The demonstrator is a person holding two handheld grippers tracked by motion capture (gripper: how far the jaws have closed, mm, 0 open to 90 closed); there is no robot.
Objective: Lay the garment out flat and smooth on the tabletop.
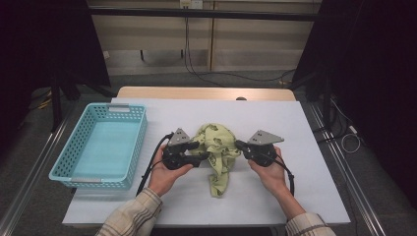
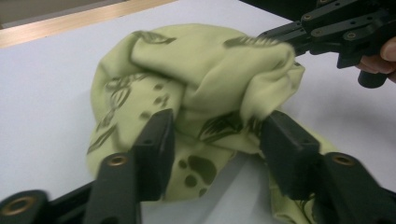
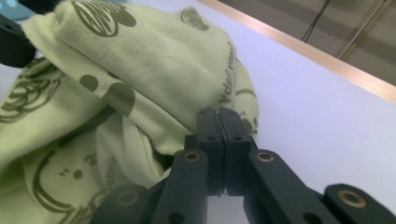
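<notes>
Cloth: crumpled pale-green printed cloth [image 1: 216,153] at worktop [image 1: 305,147] centre.
Left gripper [image 2: 215,140]: jaws half open, straddling a fold; close firmly.
Right gripper [image 3: 219,135]: jaws pressed shut; whether cloth is pinched, you can't tell; hold.
Basket: turquoise plastic basket [image 1: 135,147] at 9 o'clock.

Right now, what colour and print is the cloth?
Light yellow-green cloth with dark olive paw prints and leafy motifs; clearest in the right gripper view.
</notes>
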